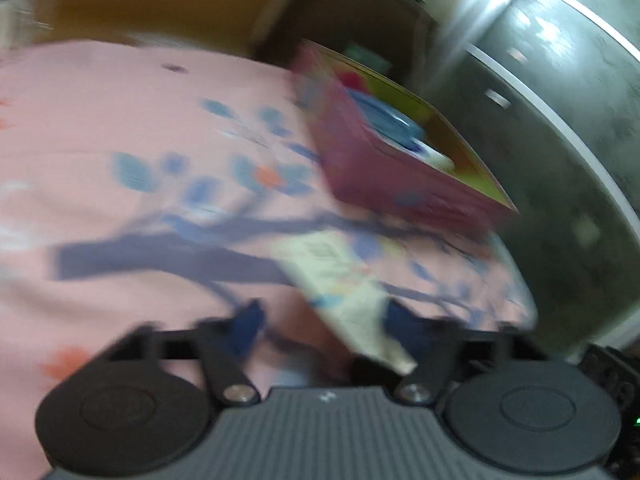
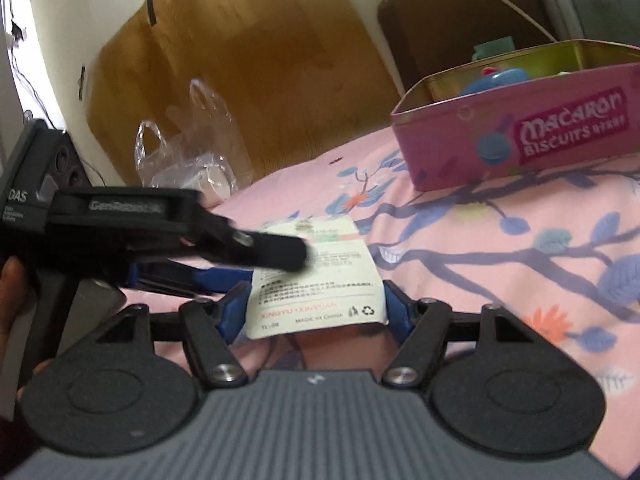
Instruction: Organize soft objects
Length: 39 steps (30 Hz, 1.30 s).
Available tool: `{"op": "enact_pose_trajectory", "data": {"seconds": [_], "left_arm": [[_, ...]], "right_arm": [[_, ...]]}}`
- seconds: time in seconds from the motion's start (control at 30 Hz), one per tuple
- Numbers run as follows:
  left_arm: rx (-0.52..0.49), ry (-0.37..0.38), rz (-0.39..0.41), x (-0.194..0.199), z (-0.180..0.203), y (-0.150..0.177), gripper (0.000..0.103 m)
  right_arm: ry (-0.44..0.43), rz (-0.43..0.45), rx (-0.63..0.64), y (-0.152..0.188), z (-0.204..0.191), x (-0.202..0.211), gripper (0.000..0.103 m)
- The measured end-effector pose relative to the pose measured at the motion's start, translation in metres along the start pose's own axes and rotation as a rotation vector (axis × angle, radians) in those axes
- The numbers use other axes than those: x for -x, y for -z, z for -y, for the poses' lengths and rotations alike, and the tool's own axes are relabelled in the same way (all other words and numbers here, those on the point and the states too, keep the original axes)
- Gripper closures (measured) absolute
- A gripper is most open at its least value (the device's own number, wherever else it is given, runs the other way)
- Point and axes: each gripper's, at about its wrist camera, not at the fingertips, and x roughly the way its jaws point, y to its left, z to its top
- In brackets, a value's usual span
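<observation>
A flat white packet [image 2: 316, 276] with printed text lies on the pink flowered bedsheet [image 2: 500, 248]. My right gripper [image 2: 314, 312] is open with its blue fingers on either side of the packet's near end. My left gripper comes in from the left in the right wrist view [image 2: 276, 256] and reaches over the packet. In the blurred left wrist view the left gripper [image 1: 320, 328] is open and the packet [image 1: 340, 280] lies between its fingers. A pink macaron biscuit tin [image 2: 520, 132] stands open at the far right, with blue and red soft things inside.
A crumpled clear plastic bag [image 2: 192, 148] lies at the bed's far edge by a brown cardboard panel [image 2: 248, 64]. A dark cushion [image 2: 460, 20] stands behind the tin. A dark grey cabinet [image 1: 560, 100] is to the right in the left wrist view.
</observation>
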Motion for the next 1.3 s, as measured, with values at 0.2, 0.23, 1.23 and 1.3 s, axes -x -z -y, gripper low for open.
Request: {"op": "enact_pose_trajectory", "data": {"seconds": [0.2,0.23,1.23,1.3], "left_arm": [[-0.07,0.08,0.01,-0.011,0.048,-0.035,0.07],[-0.095,0.088,0.014,-0.015,0.06,-0.047,0.07],[-0.343,-0.44,0.233,-0.065,0.114,-0.082,0.0],[-0.345,-0.457,0.245,-0.051,0.107,-0.072,0.0]], "right_arm": [[0.083,0.165,0.102,-0.028,0.016,0.021,0.032],[0.107,0.197,0.13,-0.036,0.019,0.024,0.032],[0.427,0.407,0.126,-0.075,0.049,0.032,0.014],[0.408,0.411,0.111,-0.069,0.036,0.037,0.014]]}}
